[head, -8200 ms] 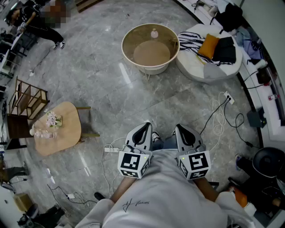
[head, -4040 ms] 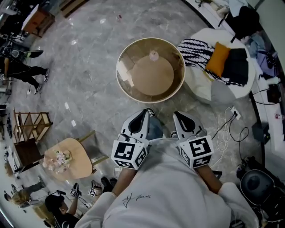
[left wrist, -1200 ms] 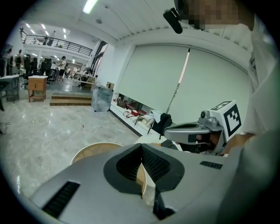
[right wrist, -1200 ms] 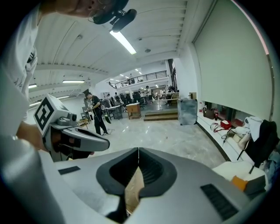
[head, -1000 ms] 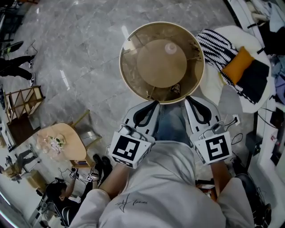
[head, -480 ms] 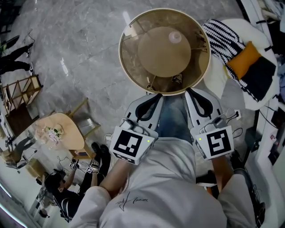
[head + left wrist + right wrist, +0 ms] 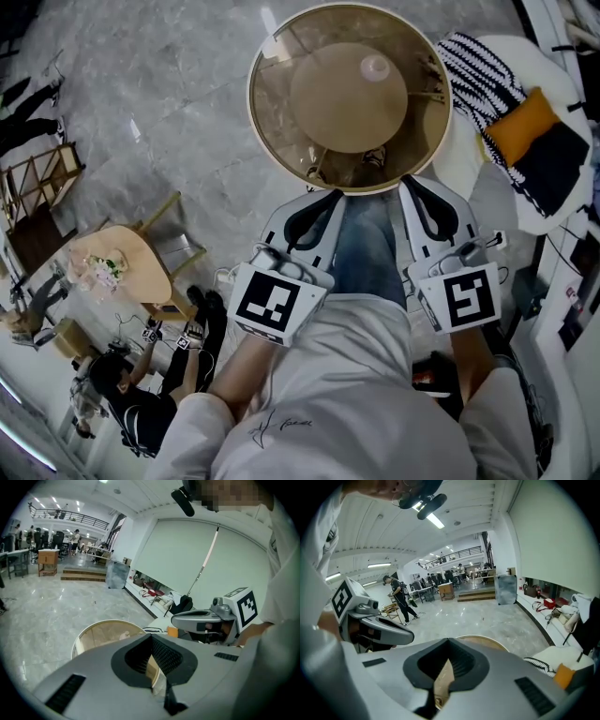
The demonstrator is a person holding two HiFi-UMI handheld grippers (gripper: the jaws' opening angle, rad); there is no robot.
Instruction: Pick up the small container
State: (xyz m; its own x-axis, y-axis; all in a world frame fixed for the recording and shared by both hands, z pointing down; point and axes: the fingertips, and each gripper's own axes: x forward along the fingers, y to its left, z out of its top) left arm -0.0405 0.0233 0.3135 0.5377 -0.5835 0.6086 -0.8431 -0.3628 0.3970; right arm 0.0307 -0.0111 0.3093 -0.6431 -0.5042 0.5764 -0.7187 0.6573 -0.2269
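Observation:
The small container, a pale pinkish pot, stands on the far right of the round glass-topped table. Both grippers are held side by side over the person's legs, their tips at the table's near rim. My left gripper is shut and empty. My right gripper is shut and empty too. In the left gripper view the container is a small white shape on the table, beyond the closed jaws of the left gripper. In the right gripper view the right gripper hides most of the table.
A white pouf with a striped blanket and orange and black cushions sits right of the table. A small wooden side table with flowers and a wooden rack stand at the left. People crouch at the lower left.
The round table has drawn closer and moved up in the head view. Both grippers have sunk a little, still shut, tips now at the table's near rim.

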